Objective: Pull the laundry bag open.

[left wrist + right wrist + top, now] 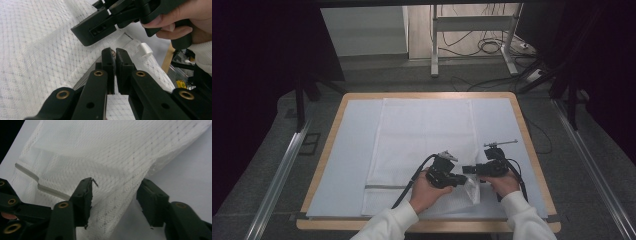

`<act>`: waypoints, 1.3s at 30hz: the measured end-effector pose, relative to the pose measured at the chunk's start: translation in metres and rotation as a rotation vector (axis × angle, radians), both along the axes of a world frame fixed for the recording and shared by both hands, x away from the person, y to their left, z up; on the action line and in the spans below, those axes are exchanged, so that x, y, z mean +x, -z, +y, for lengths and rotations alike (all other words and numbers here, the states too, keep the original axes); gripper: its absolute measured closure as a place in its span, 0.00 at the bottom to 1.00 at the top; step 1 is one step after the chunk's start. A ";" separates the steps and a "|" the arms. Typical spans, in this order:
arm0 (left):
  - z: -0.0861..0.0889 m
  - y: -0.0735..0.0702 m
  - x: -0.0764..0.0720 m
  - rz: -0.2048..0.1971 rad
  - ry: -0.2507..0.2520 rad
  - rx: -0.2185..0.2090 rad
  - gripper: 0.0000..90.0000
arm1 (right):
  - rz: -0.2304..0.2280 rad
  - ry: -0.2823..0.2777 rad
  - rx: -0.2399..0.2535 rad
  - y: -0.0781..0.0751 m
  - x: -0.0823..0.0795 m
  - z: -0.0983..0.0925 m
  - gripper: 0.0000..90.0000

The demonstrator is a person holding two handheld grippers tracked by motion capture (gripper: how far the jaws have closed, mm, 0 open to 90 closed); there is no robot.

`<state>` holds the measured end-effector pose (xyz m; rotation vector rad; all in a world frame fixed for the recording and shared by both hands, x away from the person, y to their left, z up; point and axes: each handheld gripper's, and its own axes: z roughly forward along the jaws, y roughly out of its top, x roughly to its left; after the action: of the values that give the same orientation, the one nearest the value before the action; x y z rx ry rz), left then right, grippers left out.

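1. A white mesh fabric bag (422,145) lies flat on a pale blue sheet (347,150) that covers the wooden table (532,150); its near right corner is lifted and crumpled.
2. The left gripper (460,178) holds this lifted corner. In the left gripper view its jaws are almost together, and a thin piece of the mesh is pinched between them.
3. The right gripper (468,169) points toward the left one, very near to it. In the right gripper view its jaws stand apart, with the mesh edge between them, not pressed.
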<state>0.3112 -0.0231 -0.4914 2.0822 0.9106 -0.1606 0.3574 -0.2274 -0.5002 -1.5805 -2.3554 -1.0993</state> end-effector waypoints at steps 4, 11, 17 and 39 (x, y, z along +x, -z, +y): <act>-0.001 0.001 0.000 0.001 0.000 0.001 0.96 | 0.009 -0.028 -0.005 0.002 0.000 0.002 0.66; -0.004 0.004 0.000 0.004 0.004 0.003 0.96 | 0.000 -0.069 -0.025 0.002 -0.001 0.003 0.90; -0.004 0.005 0.001 0.006 0.004 0.004 0.96 | -0.010 -0.082 -0.033 0.001 -0.001 0.003 0.96; -0.001 0.013 0.004 0.031 0.001 -0.001 0.96 | -0.029 -0.100 -0.033 0.000 -0.002 0.001 0.97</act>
<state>0.3147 -0.0244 -0.5042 2.0844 0.9287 -0.1944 0.3550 -0.2263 -0.4998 -1.4488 -2.4539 -1.0754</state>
